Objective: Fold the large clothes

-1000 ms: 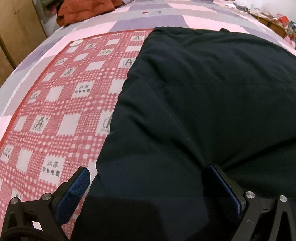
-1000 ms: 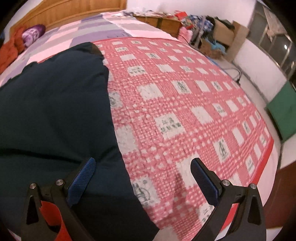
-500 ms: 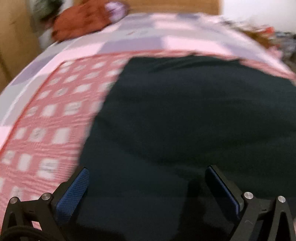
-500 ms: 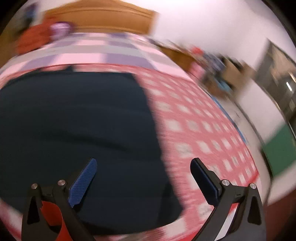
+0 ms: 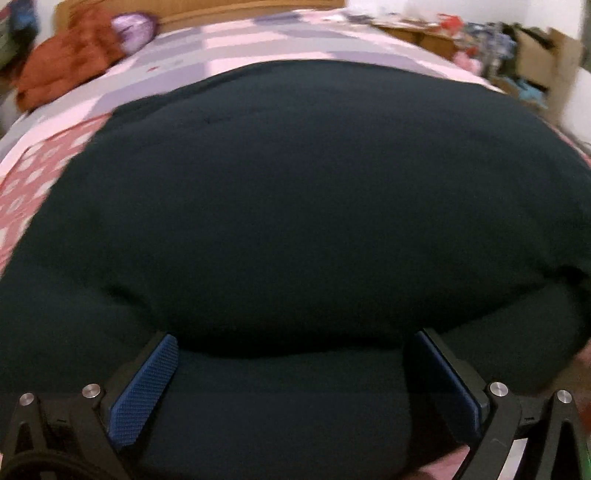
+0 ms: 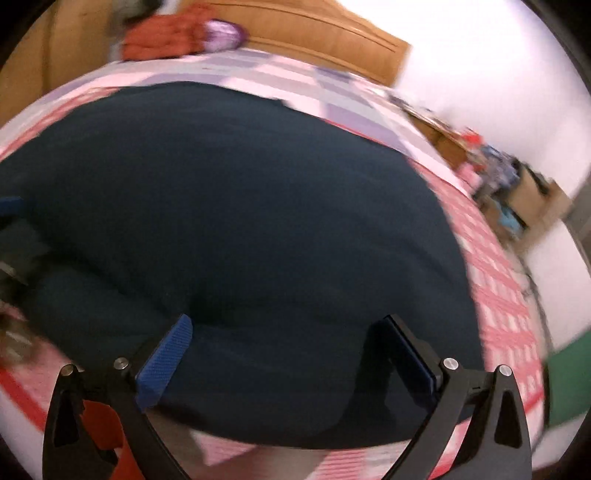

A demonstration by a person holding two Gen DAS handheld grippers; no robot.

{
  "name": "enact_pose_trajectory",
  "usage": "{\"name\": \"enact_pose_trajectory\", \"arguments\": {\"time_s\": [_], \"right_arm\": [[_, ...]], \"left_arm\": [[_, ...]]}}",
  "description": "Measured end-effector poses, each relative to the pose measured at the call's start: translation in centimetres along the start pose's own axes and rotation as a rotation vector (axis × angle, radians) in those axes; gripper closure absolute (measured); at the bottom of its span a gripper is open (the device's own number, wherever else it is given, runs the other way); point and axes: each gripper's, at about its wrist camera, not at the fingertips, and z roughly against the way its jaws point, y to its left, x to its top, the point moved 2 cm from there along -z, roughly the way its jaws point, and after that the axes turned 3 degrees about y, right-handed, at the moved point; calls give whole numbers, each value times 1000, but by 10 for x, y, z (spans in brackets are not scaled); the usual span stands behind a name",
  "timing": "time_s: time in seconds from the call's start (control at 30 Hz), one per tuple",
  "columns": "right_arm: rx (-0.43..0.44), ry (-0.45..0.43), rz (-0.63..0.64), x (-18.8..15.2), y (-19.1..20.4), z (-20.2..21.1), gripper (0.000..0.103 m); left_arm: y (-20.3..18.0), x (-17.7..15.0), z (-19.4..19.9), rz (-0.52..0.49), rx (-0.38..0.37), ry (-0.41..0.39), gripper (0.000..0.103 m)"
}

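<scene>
A large dark navy garment (image 5: pixel 295 192) lies spread on the bed and fills most of both views (image 6: pixel 240 206). Its near edge is doubled into a thick roll in front of both grippers. My left gripper (image 5: pixel 291 369) is open, with its blue-padded fingers (image 5: pixel 147 373) on either side of that roll near the garment's middle. My right gripper (image 6: pixel 288 354) is open too, over the near right part of the garment, fingers (image 6: pixel 166 354) astride the fold. Part of the left gripper shows at the left edge of the right wrist view (image 6: pixel 11 206).
The bed has a red-and-white checked quilt (image 6: pixel 498 295) and a pink-and-lilac cover (image 5: pixel 229 40). An orange-red garment (image 5: pixel 66 62) and a purple bundle (image 5: pixel 131 24) lie by the wooden headboard (image 6: pixel 332 40). Cluttered boxes (image 5: pixel 535 62) stand beyond the bed's right side.
Both grippers have swung inward from the garment's side edges to its near folded edge. The views have turned toward the headboard, and the garment now fills them. Both stay open.
</scene>
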Motion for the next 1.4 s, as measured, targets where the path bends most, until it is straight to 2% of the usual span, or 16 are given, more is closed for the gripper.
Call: {"name": "enact_pose_trajectory", "arguments": {"time_s": [0.07,0.2,0.3,0.4,0.47,0.5,0.53,0.63,0.77,0.83,0.9,1.0,1.1,1.17,1.27,1.4], "right_arm": [[-40,32,-62,-7,-34,-10,0],[-82,91,-156,-29,-98,-25,0],[-118,141,-241,-42,-136,-32,0],[-123,172,-307,-50,-152,-32,0],[-162,173,-294,-47,-151,-26,0],[-182,166,-276,-48,-146,-21,1],[-194,143,-248,-43,-141,-15,1],[-146,0,-161,-9,-108,6,1],[28,-36,-55,41,-44,-3,1],[50,-37,0,64,-19,-17,1],[59,-33,-9,83,-11,-27,0],[97,-22,-44,122,-16,-53,0],[104,3,-8,157,-11,-75,0],[112,29,3,180,-7,-92,0],[125,62,14,214,-1,-120,0],[189,110,27,237,-6,-152,0]], "left_arm": [[27,-5,0,5,61,8,0],[73,-13,-1,5,134,19,0],[95,-11,-5,13,162,27,0],[102,-12,-8,48,182,39,0],[98,-6,-5,55,215,39,2],[94,-2,-2,57,217,33,2],[87,5,0,62,182,16,3],[57,29,2,43,79,-51,3],[7,71,-29,3,-39,-43,3],[-4,88,-45,14,-35,-34,0],[-5,106,-60,23,-29,-33,0],[-3,133,-78,7,-26,-18,0],[-3,160,-91,-27,3,-7,0],[2,181,-106,-6,12,14,0],[10,200,-130,27,29,75,0],[34,210,-148,42,29,111,0]]}}
